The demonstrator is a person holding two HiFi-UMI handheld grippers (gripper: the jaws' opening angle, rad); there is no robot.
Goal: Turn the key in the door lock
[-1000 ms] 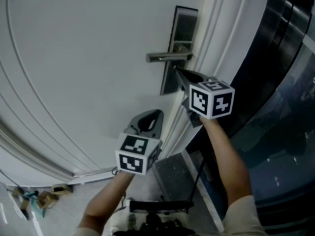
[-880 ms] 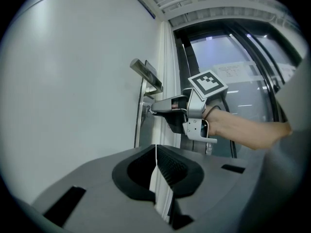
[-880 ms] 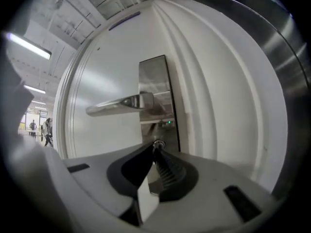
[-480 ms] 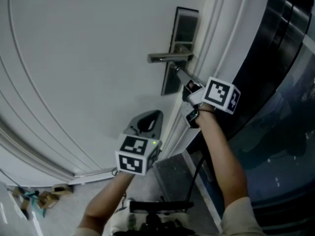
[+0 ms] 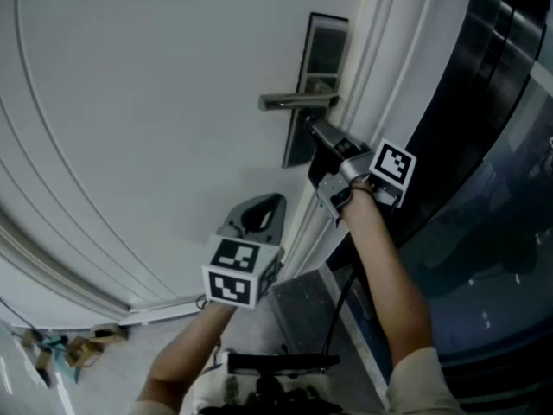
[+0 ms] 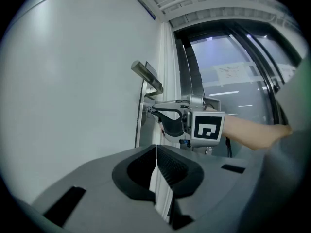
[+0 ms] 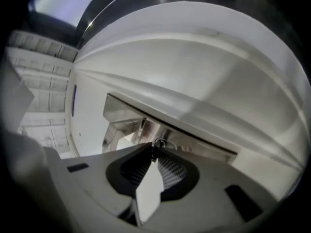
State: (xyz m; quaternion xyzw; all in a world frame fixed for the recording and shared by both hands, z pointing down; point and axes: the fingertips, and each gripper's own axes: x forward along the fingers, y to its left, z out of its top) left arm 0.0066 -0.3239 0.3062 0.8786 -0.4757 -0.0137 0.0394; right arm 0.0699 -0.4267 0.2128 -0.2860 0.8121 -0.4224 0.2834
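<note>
**Key's in the lock, right gripper's on it**

In the head view the white door [image 5: 155, 102] fills the left of the frame. The lock plate [image 5: 323, 54] and its lever handle [image 5: 292, 102] sit in the upper middle. The right gripper [image 5: 309, 126] is nosed in just under the handle — its own view shows the key [image 7: 153, 150] between the tips, right up against the plate. Those jaws have just been easing apart, but the gap's narrow and the pads look to be touching the key. The left gripper [image 5: 270, 204] hangs lower centre, off the door, jaws pressed together on nothing.
</note>
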